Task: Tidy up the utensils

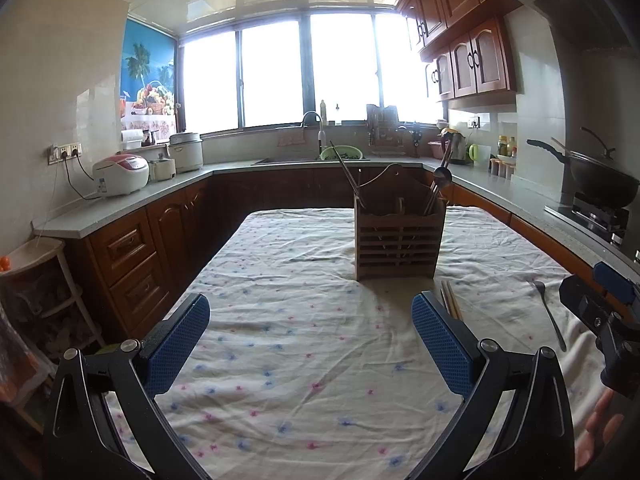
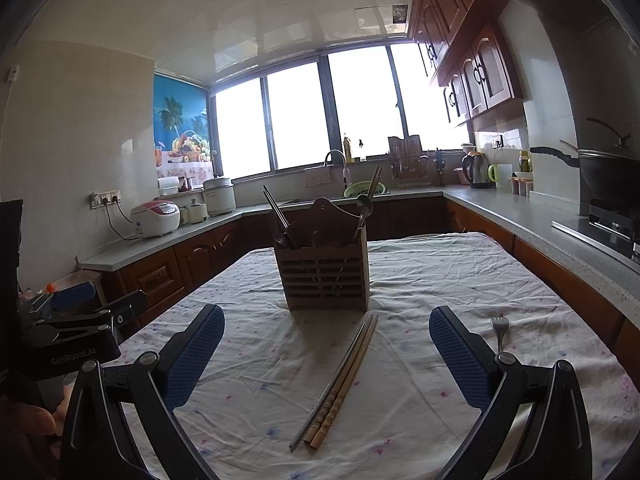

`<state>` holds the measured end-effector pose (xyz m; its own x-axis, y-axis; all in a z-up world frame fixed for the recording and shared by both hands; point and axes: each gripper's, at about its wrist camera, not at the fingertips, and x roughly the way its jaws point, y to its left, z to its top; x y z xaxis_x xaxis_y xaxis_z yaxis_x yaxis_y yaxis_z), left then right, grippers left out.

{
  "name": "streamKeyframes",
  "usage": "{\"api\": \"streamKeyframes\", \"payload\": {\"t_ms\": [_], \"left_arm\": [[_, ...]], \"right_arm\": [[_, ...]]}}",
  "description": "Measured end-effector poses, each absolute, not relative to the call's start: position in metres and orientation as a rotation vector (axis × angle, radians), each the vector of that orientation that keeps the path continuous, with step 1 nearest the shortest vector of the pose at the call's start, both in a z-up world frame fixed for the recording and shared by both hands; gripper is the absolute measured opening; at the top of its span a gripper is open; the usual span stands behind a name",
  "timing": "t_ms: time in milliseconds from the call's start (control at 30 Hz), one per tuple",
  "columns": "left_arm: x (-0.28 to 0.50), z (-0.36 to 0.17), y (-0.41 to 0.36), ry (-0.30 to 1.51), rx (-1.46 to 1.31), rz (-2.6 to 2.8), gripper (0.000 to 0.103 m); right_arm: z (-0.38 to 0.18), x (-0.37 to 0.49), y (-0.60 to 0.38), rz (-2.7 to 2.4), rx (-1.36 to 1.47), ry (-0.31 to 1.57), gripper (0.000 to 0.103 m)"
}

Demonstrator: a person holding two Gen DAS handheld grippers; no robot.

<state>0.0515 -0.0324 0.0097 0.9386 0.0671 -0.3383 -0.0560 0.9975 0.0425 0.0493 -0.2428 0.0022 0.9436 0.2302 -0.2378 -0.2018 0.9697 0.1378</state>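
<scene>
Chopsticks [image 2: 344, 380]: lying loose on the tablecloth [image 2: 440, 280], bundled side by side, tips toward the utensil holder [image 2: 326, 272]; two bamboo-coloured, one grey and thinner, possibly metal.
Handling: judged light, stiff, narrow; grey one likely slick, prone to rolling or pivoting if pinched off-centre. Best taken near mid-length, across the bundle.
Fork [image 2: 499, 330]: flat on the cloth to the right, tines toward the holder, handle hidden behind the right finger in the right wrist view. Judged light and rigid; thin handle low against soft cloth, awkward to get under.
Utensil holder: wooden, slatted, upright near table centre; already carrying chopsticks and a spoon [image 2: 365, 205]. Which compartment suits which item: cannot tell.
Right gripper [image 2: 326, 354]: spread wide, empty, poised over the loose chopsticks.
Left gripper [image 1: 310, 344]: spread wide, empty, above bare cloth, holder ahead.
Risk: cloth wrinkled, may snag or lift with the pinch.
</scene>
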Motion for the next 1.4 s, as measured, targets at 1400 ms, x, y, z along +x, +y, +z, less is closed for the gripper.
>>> {"api": "streamKeyframes", "payload": {"t_ms": [1400], "left_arm": [[0.0587,0.0092,-0.0344,0.360,0.035,0.044,0.103]], "right_arm": [[0.0028,0.0543,-0.2432,0.237,0.126,0.265,0.103]]}}
